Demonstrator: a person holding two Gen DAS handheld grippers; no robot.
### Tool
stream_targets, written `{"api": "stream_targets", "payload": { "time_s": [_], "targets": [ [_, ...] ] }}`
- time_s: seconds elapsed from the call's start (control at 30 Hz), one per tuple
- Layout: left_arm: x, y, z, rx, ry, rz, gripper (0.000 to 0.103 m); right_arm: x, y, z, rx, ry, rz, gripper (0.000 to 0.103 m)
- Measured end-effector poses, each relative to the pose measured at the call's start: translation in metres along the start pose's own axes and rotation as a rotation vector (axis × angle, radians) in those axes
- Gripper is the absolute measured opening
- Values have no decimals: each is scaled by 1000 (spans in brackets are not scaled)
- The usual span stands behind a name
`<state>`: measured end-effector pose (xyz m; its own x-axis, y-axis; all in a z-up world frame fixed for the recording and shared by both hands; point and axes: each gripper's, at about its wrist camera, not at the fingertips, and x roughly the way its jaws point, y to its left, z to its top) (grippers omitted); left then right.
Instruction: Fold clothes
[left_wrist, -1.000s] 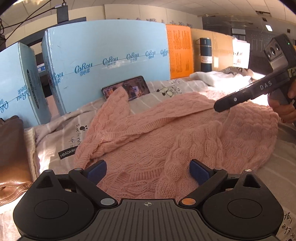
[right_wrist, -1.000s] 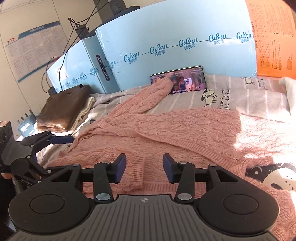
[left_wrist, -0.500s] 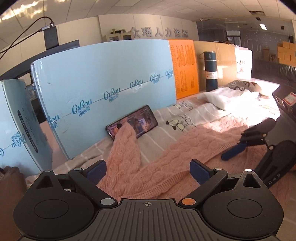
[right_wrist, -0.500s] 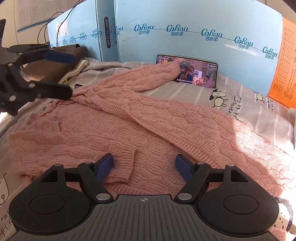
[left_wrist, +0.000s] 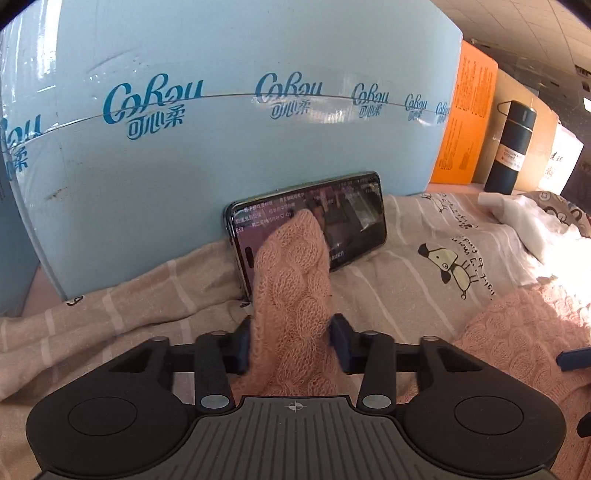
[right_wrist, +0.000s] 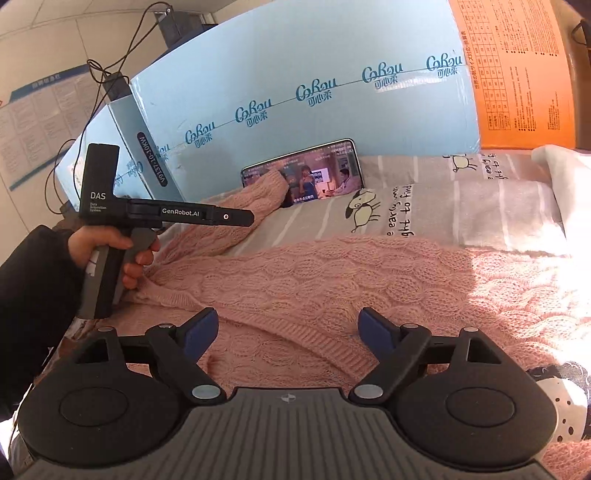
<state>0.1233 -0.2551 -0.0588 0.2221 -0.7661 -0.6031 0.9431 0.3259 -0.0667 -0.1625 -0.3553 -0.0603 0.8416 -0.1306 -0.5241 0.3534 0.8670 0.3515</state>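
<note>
- The pink cable-knit sweater (right_wrist: 332, 280) lies spread across the bed (right_wrist: 461, 206), its body over the near part; one sleeve (left_wrist: 291, 280) runs out toward the far edge, its cuff resting against a phone (left_wrist: 354, 218) propped on a pale blue carton (left_wrist: 221, 129).
- The left hand-held gripper (left_wrist: 291, 347) has travelled from the body of the sweater out to that sleeve. Its jaws, wide apart a moment ago, are closing, and both pads now press the knit a little short of the cuff.
- In the right wrist view the person's hand (right_wrist: 122, 254) squeezes the left tool's trigger, which fits a grip being made.
- The right hand-held gripper (right_wrist: 288, 328) has shifted to hover over the sweater's ribbed edge near the bed's front; its jaws are opening, with only flat knit below and nothing pinched between them.
- For the task, this looks like the start of the sleeve fold: with the sleeve caught, it can be carried back across the body. The right side has let go and seems free to hold the body or smooth it.
- The cuff touches the phone, so lifting the sleeve could tip it.
- Beyond: an orange carton (left_wrist: 469, 122) next to the blue one, a dark flask (left_wrist: 511, 147), and white cloth (left_wrist: 524, 221) toward the bed's far right corner.
</note>
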Motion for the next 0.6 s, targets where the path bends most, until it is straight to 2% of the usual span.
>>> {"api": "stream_targets", "payload": {
  "time_s": [0.1,0.27,0.4,0.47,0.53,0.57,0.6],
  "targets": [
    [-13,-8,-5,50,-41,1,16,-1,0,-1,1,-4,3,82],
    [-60,-54,-18,255,-150,-24,16,-2,-1,-1,10,-9,6,82],
    [-71,-83,-36,350,-101,-99,23,-5,-2,0,19,-23,10,82],
    [-73,-85,-42,338,-75,-130,33,-7,-4,0,33,-38,17,82],
    [-78,-84,-46,303,-74,-193,64,-10,-6,1,48,-52,24,82],
    [-81,-83,-48,282,-77,-231,74,-11,-7,2,55,-60,27,82],
    [-85,-82,-50,265,-85,-276,92,-12,-8,2,60,-62,28,82]
  ]
}}
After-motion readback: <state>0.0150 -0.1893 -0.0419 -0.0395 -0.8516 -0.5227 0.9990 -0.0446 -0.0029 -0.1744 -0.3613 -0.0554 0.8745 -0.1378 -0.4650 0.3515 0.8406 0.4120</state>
